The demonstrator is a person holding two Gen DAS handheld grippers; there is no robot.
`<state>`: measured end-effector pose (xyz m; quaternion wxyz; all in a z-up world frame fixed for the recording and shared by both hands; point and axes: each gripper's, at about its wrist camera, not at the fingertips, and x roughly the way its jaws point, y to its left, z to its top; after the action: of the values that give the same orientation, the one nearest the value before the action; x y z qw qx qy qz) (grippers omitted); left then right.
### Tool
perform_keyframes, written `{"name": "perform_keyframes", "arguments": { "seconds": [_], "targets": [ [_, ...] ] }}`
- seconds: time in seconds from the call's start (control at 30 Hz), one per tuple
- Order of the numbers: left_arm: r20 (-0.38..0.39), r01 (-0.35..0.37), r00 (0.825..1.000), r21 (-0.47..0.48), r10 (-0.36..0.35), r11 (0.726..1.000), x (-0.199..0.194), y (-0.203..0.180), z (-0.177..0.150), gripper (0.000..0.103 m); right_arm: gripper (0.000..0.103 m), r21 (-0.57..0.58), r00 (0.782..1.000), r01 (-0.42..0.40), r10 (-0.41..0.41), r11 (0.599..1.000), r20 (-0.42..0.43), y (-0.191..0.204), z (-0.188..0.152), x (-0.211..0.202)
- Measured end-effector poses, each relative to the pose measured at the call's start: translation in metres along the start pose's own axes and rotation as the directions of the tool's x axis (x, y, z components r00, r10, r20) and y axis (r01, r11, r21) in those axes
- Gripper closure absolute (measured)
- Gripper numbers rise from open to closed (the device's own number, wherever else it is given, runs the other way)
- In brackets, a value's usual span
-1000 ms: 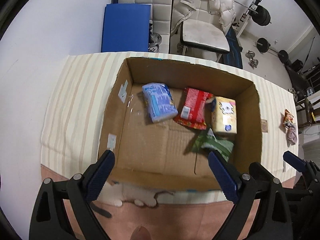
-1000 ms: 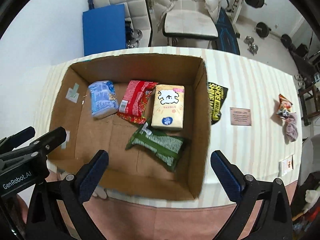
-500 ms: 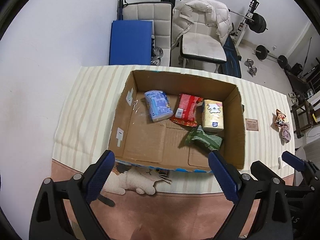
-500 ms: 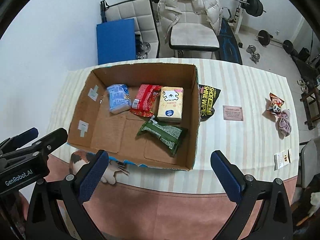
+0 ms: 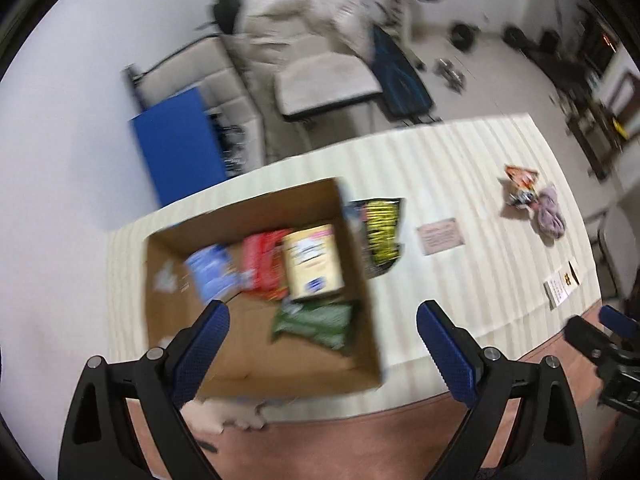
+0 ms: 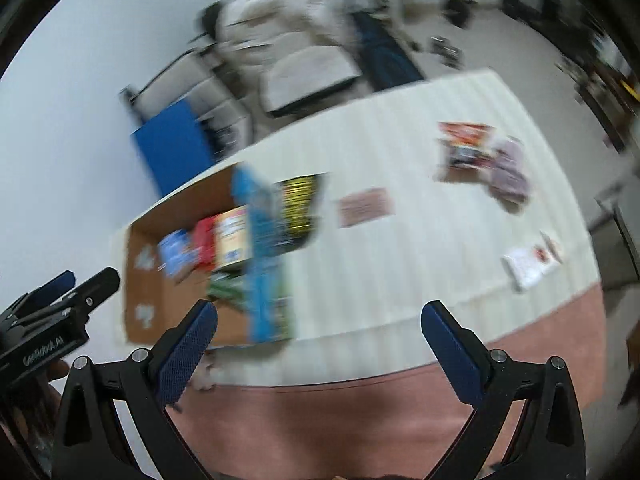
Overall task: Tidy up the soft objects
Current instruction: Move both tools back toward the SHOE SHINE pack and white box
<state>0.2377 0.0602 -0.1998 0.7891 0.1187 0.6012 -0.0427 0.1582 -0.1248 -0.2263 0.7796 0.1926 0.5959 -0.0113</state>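
A cardboard box (image 5: 256,368) on the striped tablecloth holds a blue pack (image 5: 212,276), a red pack (image 5: 262,268), a yellow tissue pack (image 5: 314,262) and a green pouch (image 5: 316,322). A black-and-yellow pouch (image 5: 378,232) lies just right of the box. Far right lie an orange snack bag (image 5: 520,184) and a purple cloth (image 5: 550,216). My left gripper (image 5: 322,340) hangs open above the box's near right corner, holding nothing. My right gripper (image 6: 318,344) is open and empty above the cloth right of the box (image 6: 160,280). Both views are motion-blurred.
A pink card (image 5: 440,236) and small white cards (image 5: 562,288) lie on the tablecloth (image 5: 460,168). A white plush toy (image 5: 224,416) pokes out below the box's near side. Chairs (image 5: 324,84), a blue panel (image 5: 180,140) and weights stand beyond the table.
Both grippers have pulled back, risen and swung to the right, so the box now sits lower left and the objects on the right of the table have come into view. Both stay open.
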Motion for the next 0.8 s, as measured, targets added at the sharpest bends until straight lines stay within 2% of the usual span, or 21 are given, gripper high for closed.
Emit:
{"name": "perform_keyframes", "arguments": {
  "seconds": [0.07, 0.17, 0.27, 0.4, 0.43, 0.57, 0.67, 0.7, 0.8],
  "targets": [
    [-0.057, -0.006, 0.998, 0.048, 0.009, 0.999, 0.028, -0.024, 0.028, 0.007, 0.000, 0.071, 1.000, 0.024, -0.023, 0.997, -0.019, -0.044, 0.011, 0.005],
    [-0.130, -0.073, 0.988, 0.118, 0.088, 0.990, 0.076, -0.057, 0.065, 0.007, 0.000, 0.149, 0.997, 0.071, -0.066, 0.986, -0.036, -0.100, 0.026, 0.018],
    [-0.184, -0.150, 0.966, 0.178, 0.183, 0.973, 0.121, -0.083, 0.085, 0.007, 0.000, 0.200, 0.991, 0.136, -0.131, 0.970, -0.035, -0.149, 0.040, 0.037],
    [-0.281, -0.197, 0.922, 0.244, 0.264, 0.950, 0.192, -0.113, 0.092, 0.007, 0.000, 0.246, 0.979, 0.200, -0.185, 0.949, -0.084, -0.198, 0.054, 0.071],
    [-0.305, -0.207, 0.909, 0.258, 0.283, 0.944, 0.209, -0.120, 0.092, 0.007, 0.000, 0.254, 0.978, 0.203, -0.183, 0.946, -0.100, -0.207, 0.057, 0.079],
    [-0.368, -0.219, 0.874, 0.283, 0.317, 0.934, 0.252, -0.132, 0.086, 0.007, 0.000, 0.262, 0.973, 0.218, -0.190, 0.940, -0.128, -0.228, 0.065, 0.096],
    [-0.382, -0.227, 0.861, 0.302, 0.336, 0.926, 0.267, -0.138, 0.082, 0.005, 0.000, 0.252, 0.972, 0.223, -0.194, 0.942, -0.133, -0.234, 0.070, 0.100],
    [-0.375, -0.233, 0.866, 0.284, 0.332, 0.930, 0.267, -0.137, 0.084, 0.007, 0.000, 0.250, 0.972, 0.222, -0.193, 0.943, -0.133, -0.236, 0.071, 0.101],
    [-0.402, -0.217, 0.862, 0.256, 0.308, 0.942, 0.269, -0.131, 0.085, 0.008, 0.000, 0.246, 0.972, 0.216, -0.185, 0.945, -0.141, -0.240, 0.073, 0.102]
  ]
}}
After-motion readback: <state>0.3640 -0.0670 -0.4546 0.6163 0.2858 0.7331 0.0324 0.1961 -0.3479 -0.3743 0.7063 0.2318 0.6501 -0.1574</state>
